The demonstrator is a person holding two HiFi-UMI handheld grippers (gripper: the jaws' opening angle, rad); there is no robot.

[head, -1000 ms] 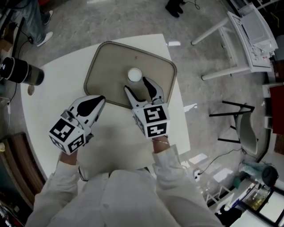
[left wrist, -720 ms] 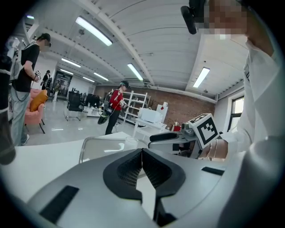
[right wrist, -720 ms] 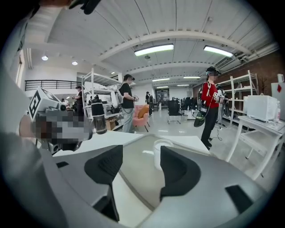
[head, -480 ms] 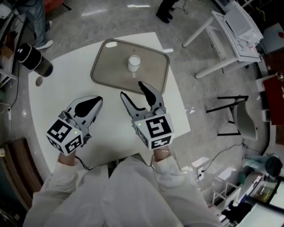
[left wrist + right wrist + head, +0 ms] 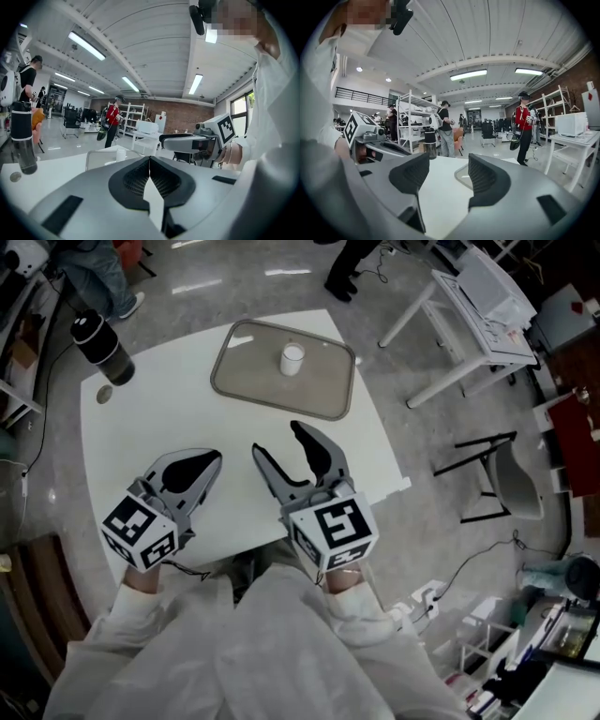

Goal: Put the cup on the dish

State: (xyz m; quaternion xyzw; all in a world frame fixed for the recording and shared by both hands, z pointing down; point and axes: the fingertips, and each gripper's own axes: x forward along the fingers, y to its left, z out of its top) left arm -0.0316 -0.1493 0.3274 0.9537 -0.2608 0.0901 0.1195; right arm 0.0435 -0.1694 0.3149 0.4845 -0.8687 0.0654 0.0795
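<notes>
Cup [image 5: 292, 359] sat on dish [image 5: 251, 373]; right tool [image 5: 276, 439] wide, empty; left tool [image 5: 202, 465] closed; pull away without bumping worktop [image 5: 169, 418].

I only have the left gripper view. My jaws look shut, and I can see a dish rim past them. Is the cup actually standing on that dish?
Observer: Yes. The head view shows the cup upright on the dish, inside its rim and toward the far side.
Operator: Is the right gripper carrying anything?
Observer: No. In the right gripper view, the right gripper has its jaws apart, with only bare table between them.
Operator: Where do both grippers sit relative to the dish?
Observer: From the head view, the left gripper and the right one are both over the near part of the table. They are apart from the dish, with bare tabletop in between.
</notes>
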